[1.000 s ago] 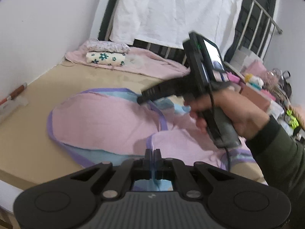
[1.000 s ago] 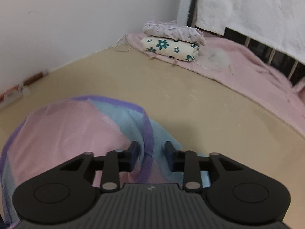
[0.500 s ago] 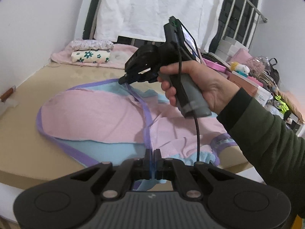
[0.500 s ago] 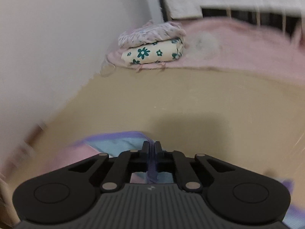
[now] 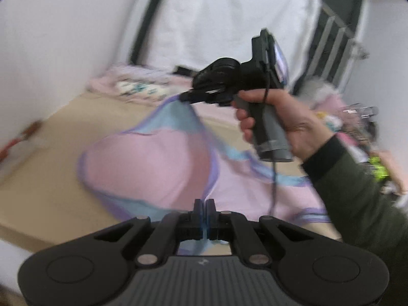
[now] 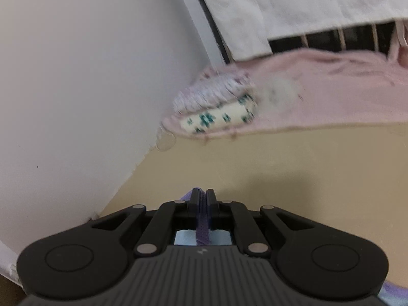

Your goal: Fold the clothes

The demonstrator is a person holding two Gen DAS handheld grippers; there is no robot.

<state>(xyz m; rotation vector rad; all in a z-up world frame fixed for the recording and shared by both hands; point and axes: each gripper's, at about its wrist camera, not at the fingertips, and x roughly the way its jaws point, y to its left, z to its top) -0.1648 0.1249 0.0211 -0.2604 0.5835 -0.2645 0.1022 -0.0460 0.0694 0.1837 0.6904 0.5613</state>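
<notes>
A pink and light-blue garment with purple trim (image 5: 153, 168) lies partly spread on the tan bed. My left gripper (image 5: 204, 204) is shut on the garment's near edge. My right gripper (image 5: 186, 97), held in a hand, is shut on the far purple-trimmed edge and holds it lifted above the bed. In the right wrist view the right gripper (image 6: 203, 196) pinches the purple trim (image 6: 202, 232) between its fingers, above the bare tan mattress (image 6: 306, 168).
A stack of folded clothes (image 6: 219, 109) sits on a pink blanket (image 6: 331, 89) at the head of the bed by the white wall. A white cloth (image 6: 293, 7) hangs over the metal headboard. Cluttered items (image 5: 362, 127) stand to the right of the bed.
The right gripper closed on the garment's far trimmed edge and lifted it up off the bed. The left gripper stayed shut on the near edge and rose a little.
</notes>
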